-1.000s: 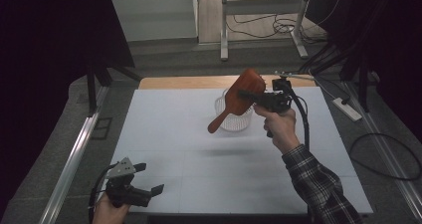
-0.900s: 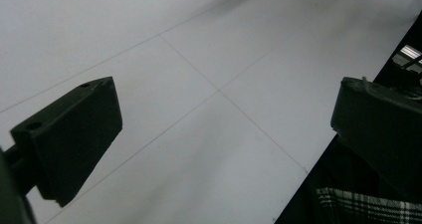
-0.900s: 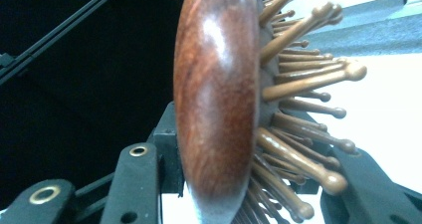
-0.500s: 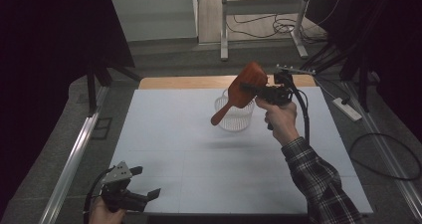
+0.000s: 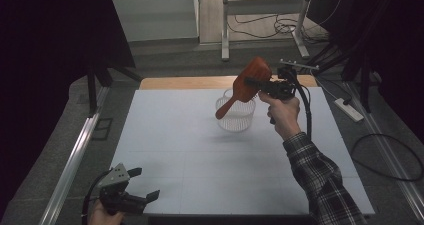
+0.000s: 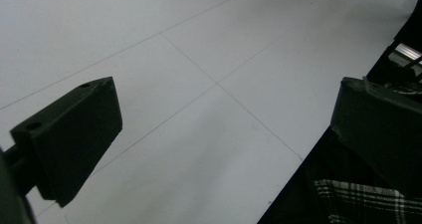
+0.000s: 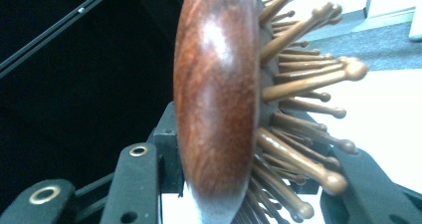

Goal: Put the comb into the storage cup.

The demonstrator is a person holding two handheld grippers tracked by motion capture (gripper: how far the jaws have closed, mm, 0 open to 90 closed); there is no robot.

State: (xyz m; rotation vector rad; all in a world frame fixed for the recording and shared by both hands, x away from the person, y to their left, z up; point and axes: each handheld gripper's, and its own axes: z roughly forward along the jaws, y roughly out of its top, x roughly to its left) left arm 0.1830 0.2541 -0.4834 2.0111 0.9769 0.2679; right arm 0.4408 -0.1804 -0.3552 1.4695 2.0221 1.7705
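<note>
No writing or label can be read anywhere; there is one wooden hairbrush [image 5: 248,83], one clear ribbed cup [image 5: 236,113] and two grippers. In the upper right of centre of the high view, the right gripper [image 5: 261,86] is held out level on a raised forearm in a plaid sleeve [image 5: 325,180], its jaws clamped on the hairbrush's head, handle slanting down-left over the cup on the white table [image 5: 200,170]. The left gripper [image 5: 145,185] sits low at the bottom left, jaws spread wide with nothing between them.
</note>
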